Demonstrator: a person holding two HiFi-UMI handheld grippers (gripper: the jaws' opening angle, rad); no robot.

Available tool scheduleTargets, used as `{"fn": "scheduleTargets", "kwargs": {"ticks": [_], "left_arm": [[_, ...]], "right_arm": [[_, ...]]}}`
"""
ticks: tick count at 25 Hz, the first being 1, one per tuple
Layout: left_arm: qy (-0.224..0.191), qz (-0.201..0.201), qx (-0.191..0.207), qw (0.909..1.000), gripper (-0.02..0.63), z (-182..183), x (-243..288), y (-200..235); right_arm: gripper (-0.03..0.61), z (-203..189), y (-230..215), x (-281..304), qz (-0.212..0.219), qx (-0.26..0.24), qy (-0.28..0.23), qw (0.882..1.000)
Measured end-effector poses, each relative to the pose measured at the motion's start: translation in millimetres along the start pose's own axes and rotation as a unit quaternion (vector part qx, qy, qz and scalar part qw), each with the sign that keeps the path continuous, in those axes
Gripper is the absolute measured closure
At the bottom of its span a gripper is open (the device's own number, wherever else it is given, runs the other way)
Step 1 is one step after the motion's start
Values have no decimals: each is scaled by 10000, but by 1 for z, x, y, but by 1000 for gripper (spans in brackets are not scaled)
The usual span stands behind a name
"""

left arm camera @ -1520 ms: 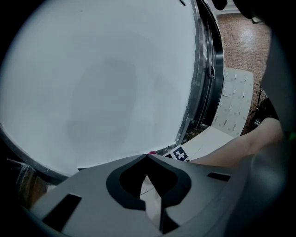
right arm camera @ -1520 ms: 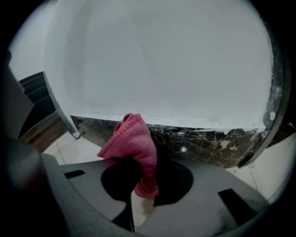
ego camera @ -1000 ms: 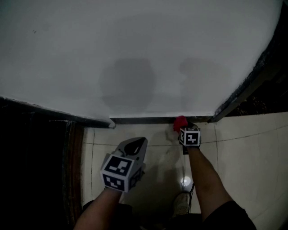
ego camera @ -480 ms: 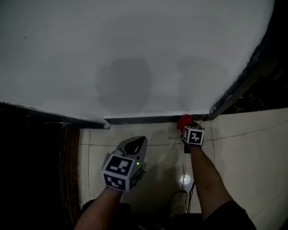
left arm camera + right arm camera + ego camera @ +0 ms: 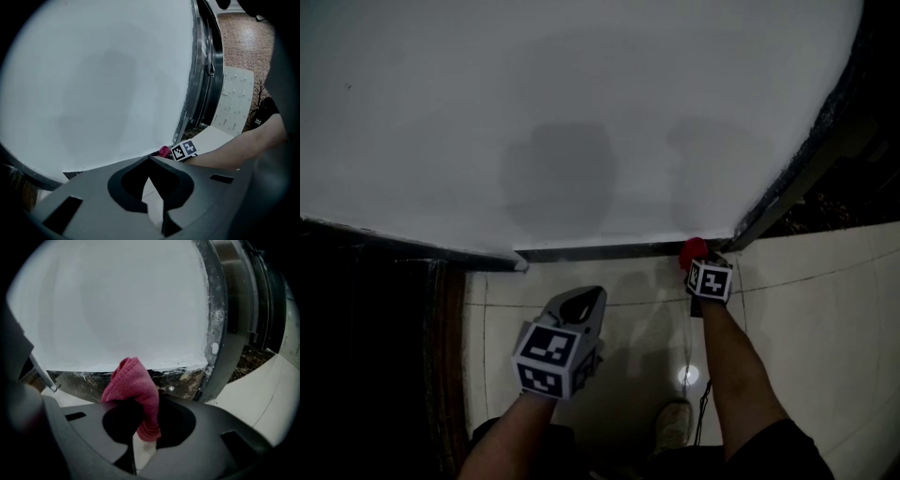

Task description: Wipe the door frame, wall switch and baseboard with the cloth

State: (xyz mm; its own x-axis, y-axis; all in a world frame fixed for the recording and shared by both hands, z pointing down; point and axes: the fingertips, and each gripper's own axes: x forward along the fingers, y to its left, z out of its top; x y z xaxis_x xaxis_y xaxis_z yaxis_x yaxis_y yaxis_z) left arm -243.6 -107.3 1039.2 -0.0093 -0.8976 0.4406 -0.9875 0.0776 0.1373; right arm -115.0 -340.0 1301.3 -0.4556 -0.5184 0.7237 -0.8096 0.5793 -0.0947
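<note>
My right gripper (image 5: 701, 262) is low at the foot of the white wall (image 5: 581, 112), shut on a red cloth (image 5: 693, 249). The cloth touches the dark baseboard (image 5: 609, 251) close to the corner where the dark door frame (image 5: 797, 164) comes down. In the right gripper view the cloth (image 5: 133, 385) bulges from the shut right gripper (image 5: 140, 401), with the scuffed baseboard (image 5: 89, 383) and the door frame (image 5: 225, 333) just behind it. My left gripper (image 5: 581, 302) hovers over the floor tiles, shut and empty; the left gripper view shows my left gripper (image 5: 150, 159) with its tips together.
Pale floor tiles (image 5: 806, 300) spread to the right. A dark doorway and a brown strip (image 5: 450, 347) fill the left. A shoe (image 5: 673, 424) and a bright floor reflection (image 5: 688, 377) lie below my right arm. No wall switch is in view.
My right gripper has slid the cloth to the right along the baseboard, closer to the door frame corner. The left gripper has barely moved.
</note>
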Motion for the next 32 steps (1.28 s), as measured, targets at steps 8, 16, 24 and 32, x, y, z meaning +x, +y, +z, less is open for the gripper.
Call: {"fn": "scheduleTargets", "kwargs": {"ticks": [8, 16, 24, 32], "left_arm": [[-112, 98, 8, 9999, 621, 7, -12, 11], [-231, 230, -97, 9994, 621, 13, -30, 31], [-383, 201, -238, 9988, 621, 20, -40, 36], [-595, 21, -141, 9981, 621, 22, -77, 51]], "right_arm": [[518, 2, -22, -4, -258, 287, -68, 9992], [518, 4, -43, -8, -619, 449, -141, 9970], [518, 7, -67, -27, -1168, -43, -347, 9925], [520, 22, -10, -92, -234, -155, -618, 9977]]}}
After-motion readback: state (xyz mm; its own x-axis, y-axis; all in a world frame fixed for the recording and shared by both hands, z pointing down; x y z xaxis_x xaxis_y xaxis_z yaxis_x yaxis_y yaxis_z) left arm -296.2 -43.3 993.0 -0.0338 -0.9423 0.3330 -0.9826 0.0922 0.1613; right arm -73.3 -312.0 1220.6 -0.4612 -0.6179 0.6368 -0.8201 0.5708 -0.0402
